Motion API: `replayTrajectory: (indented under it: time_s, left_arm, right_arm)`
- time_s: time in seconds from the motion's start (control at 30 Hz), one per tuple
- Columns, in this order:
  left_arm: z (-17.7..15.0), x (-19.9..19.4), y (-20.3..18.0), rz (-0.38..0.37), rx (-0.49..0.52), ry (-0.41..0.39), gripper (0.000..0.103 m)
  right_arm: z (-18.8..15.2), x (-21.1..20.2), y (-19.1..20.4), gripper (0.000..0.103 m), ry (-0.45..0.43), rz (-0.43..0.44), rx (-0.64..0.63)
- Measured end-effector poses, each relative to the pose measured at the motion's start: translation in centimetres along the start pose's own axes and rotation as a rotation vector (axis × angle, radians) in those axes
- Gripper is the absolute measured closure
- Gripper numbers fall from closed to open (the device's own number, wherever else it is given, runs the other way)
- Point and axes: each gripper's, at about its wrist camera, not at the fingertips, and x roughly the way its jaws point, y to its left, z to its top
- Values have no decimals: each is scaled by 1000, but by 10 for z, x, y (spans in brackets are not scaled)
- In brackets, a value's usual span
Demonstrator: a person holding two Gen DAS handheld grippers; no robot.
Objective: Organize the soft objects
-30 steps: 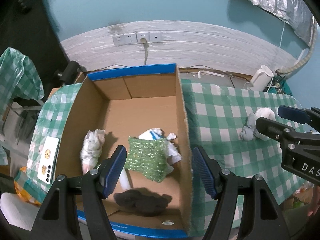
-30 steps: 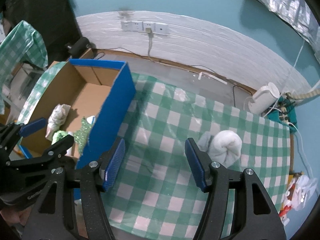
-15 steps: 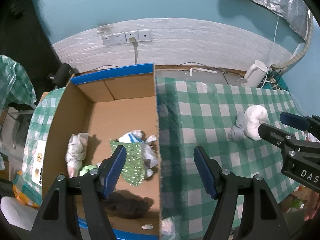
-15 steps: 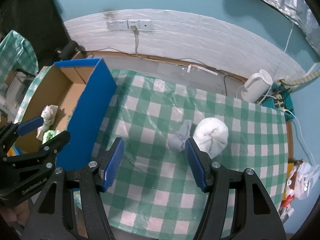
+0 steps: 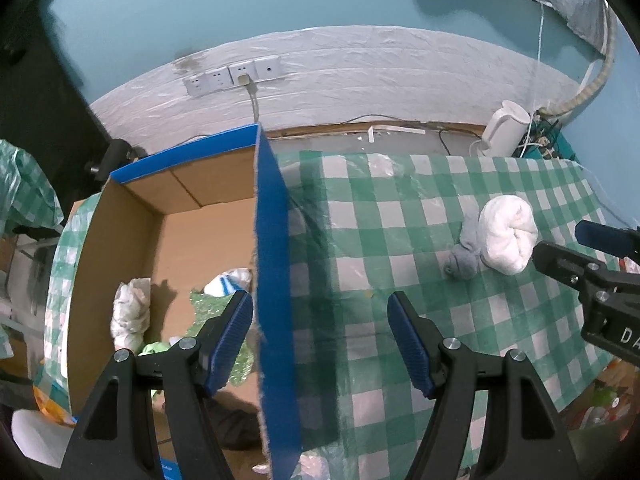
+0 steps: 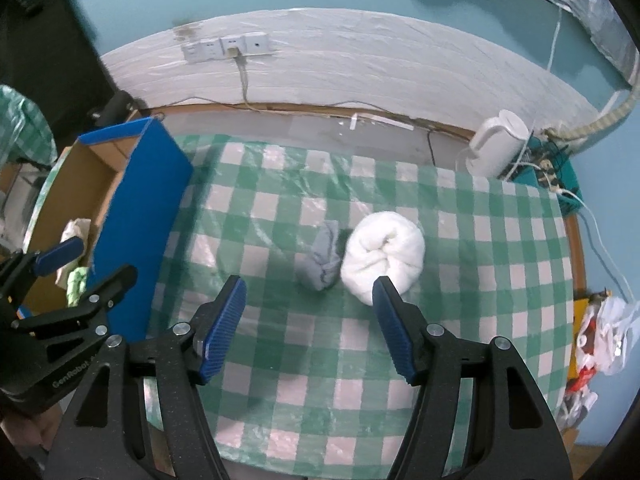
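Now two soft things lie on the checked tablecloth (image 6: 460, 240): one white rolled towel (image 6: 384, 256) and one small grey cloth (image 6: 322, 260), touching each other side by side. One cardboard box (image 5: 120, 248) with blue outer walls stands at the left end of the table, and several soft things are already inside it, among them a white crumpled cloth (image 5: 130, 312) and a green sparkly one (image 5: 208, 308). Both grippers are empty. The right gripper (image 6: 308, 320) hovers above the two things with its jaws apart and just been opening. The left gripper (image 5: 320, 340) is wide open, straddling the box's right wall from above.
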Motion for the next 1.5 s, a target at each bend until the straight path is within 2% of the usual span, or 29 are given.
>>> replayTrajectory:
  time_s: [0.43, 0.6, 1.03, 1.3, 1.5]
  left_arm:
    - [16, 31, -34, 3, 90, 24, 32]
    - [22, 52, -42, 3, 90, 43, 32]
    - [39, 85, -63, -48, 107, 64, 32]
    - [45, 103, -69, -60, 107, 89, 32]
    - [45, 111, -76, -106, 99, 103, 32]
  right_arm:
    - [8, 43, -49, 36, 101, -9, 168]
    - [15, 62, -63, 36, 136, -32, 214]
    - [27, 95, -71, 33, 160, -20, 264]
    - [26, 89, -90, 33, 145, -89, 316]
    - [18, 100, -105, 32, 156, -47, 349]
